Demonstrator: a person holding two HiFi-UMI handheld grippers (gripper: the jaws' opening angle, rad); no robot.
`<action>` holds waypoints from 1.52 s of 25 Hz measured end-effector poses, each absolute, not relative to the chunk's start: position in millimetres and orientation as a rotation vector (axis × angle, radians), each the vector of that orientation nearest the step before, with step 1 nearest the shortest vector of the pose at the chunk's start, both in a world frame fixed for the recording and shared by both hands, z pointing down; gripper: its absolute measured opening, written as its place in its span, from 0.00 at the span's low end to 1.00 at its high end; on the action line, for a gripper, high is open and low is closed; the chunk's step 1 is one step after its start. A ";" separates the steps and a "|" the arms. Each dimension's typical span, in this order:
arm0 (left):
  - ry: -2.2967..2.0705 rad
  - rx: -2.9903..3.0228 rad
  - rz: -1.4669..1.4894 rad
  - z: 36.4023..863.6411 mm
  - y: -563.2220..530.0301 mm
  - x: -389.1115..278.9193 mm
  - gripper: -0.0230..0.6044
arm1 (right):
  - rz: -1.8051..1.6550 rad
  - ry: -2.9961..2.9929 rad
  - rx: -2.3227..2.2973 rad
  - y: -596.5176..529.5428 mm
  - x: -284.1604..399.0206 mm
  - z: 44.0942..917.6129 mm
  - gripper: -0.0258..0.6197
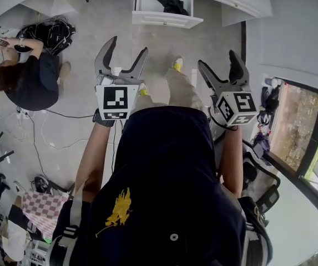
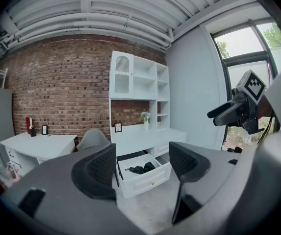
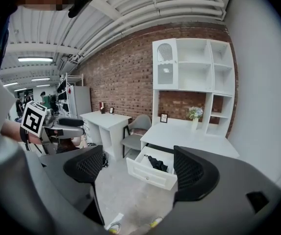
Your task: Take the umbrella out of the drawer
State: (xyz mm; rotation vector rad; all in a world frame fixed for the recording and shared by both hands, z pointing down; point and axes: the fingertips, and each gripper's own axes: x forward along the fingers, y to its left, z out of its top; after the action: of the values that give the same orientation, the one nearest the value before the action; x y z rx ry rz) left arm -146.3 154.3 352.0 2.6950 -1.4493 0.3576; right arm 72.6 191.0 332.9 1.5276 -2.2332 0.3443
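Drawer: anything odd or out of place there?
Nothing spilled or damaged. The drawer stands pulled open, and the black umbrella lies slantwise inside it, loosely bundled. Elsewhere, cables lie tangled on the floor beside a seated person.

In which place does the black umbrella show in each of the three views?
Head view: top centre, umbrella lying in the open drawer.
Left gripper view: umbrella low centre, framed between the parted jaws.
Right gripper view: umbrella low centre, also between the parted jaws.
Shared landmark: the open white drawer.
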 end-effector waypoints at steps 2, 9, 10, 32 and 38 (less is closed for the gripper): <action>-1.459 2.701 0.359 350.5 151.5 -145.6 0.60 | 0.344 -2.243 1.526 186.9 73.2 334.0 0.78; -1.513 2.673 0.388 351.3 119.0 -137.8 0.60 | 0.347 -2.341 1.528 138.1 81.5 328.9 0.78; -1.520 2.673 0.399 351.4 110.7 -134.8 0.60 | 0.345 -2.353 1.521 126.3 83.2 329.1 0.78; -1.626 2.507 0.661 364.8 -117.8 -32.7 0.60 | 0.480 -2.505 1.310 -140.6 166.0 383.9 0.78; -1.574 2.449 0.646 402.0 -135.3 -32.8 0.60 | 0.539 -2.436 1.246 -157.7 158.4 420.1 0.78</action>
State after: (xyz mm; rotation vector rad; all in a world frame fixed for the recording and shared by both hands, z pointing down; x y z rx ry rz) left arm -32.8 -135.3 402.0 2.4485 -1.5742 0.6463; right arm 158.4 -157.7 420.1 1.2459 -2.4360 0.5392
